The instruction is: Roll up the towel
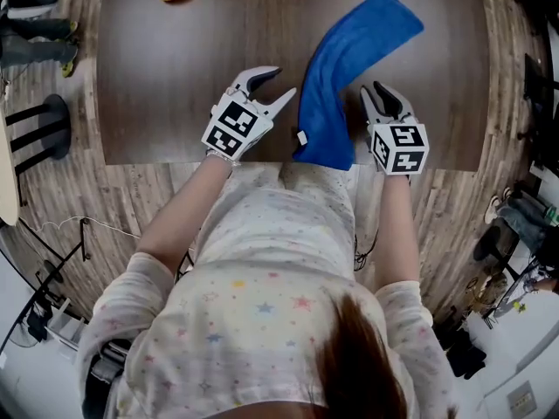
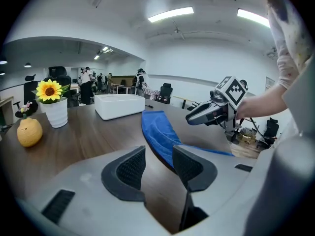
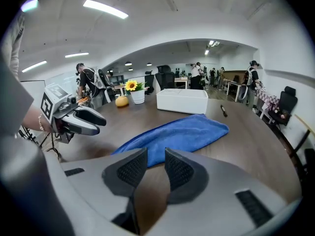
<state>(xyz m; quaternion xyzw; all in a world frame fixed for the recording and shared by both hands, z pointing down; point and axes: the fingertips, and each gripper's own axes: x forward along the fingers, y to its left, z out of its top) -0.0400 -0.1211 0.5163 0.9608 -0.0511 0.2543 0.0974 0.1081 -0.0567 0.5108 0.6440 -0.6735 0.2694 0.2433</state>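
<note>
The blue towel (image 1: 349,59) lies flat on the dark table (image 1: 175,77). It is long and it lies slanted. 1 end points to the far right. The other end sits at the near edge of the table, right in front of the person, and seems to hang over it a little. A small white tag (image 1: 301,136) sticks out at that near end.

The 2 grippers hang over the near edge, 1 on each side of the towel end. The left gripper (image 1: 278,90) is just beside the towel. Its jaws stand apart and nothing is in them. The right gripper (image 1: 377,94) is near the other side. Its jaws have a smaller gap, and they are empty too. No rolling has begun yet.

What could go wrong? The towel end hangs at the edge, so a bump or a pull toward the person could drag it off the table. The cloth is thin and flat, so the jaws could scrape the table and miss it. If only 1 gripper gets hold, the roll would likely come out crooked. The slant could make it lopsided too. Far off stands a white box (image 2: 119,105), well out of the way.
</note>
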